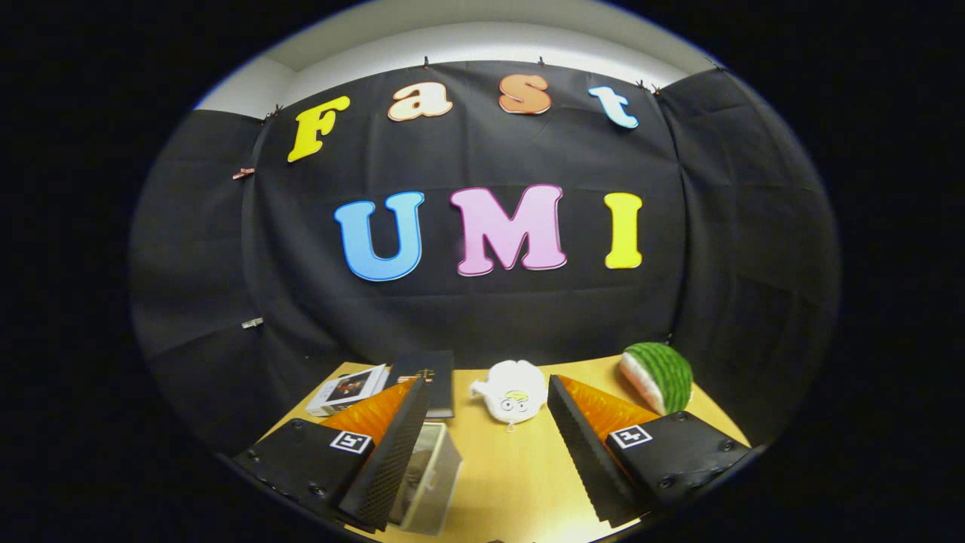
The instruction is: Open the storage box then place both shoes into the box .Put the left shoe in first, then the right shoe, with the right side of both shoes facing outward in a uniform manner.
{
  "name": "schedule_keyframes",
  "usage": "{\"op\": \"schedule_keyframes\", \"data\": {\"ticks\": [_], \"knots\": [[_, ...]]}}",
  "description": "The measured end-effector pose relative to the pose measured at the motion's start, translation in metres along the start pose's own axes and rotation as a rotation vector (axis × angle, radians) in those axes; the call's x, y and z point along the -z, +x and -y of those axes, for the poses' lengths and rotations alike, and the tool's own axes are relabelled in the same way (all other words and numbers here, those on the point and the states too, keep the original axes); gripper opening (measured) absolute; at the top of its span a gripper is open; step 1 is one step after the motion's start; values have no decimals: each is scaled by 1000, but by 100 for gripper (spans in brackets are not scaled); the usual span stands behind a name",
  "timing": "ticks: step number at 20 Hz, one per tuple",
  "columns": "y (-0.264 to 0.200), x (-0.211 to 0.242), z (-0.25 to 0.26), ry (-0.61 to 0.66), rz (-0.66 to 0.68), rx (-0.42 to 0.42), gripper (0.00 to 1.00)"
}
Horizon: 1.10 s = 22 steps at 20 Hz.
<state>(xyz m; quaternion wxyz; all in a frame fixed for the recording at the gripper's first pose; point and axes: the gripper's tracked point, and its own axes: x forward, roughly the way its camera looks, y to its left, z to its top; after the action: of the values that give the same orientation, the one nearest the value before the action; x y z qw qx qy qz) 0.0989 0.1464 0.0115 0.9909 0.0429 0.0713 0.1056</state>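
My gripper (486, 434) is open, held above the yellow table (513, 483) with nothing between its fingers. A clear storage box (431, 477) with a pale frame sits low beside the left finger (392, 445), partly hidden behind it. I cannot tell whether its door is open. Something light shows inside it, too blurred to name. The right finger (584, 445) stands apart over bare table.
A white plush toy (513, 398) lies on the table just beyond the fingers. A watermelon-slice toy (658, 375) sits at the far right. A dark book (431, 377) and a white book (348, 388) lie at the back left, near the black cloth wall.
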Motion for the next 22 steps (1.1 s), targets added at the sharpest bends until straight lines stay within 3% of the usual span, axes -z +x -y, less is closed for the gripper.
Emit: {"op": "schedule_keyframes", "data": {"ticks": [6,11,22], "knots": [[-1,-7,99,-59,93,117,98],[1,-6,150,-20,124,107,98],[-3,49,181,40,1,78,98]]}}
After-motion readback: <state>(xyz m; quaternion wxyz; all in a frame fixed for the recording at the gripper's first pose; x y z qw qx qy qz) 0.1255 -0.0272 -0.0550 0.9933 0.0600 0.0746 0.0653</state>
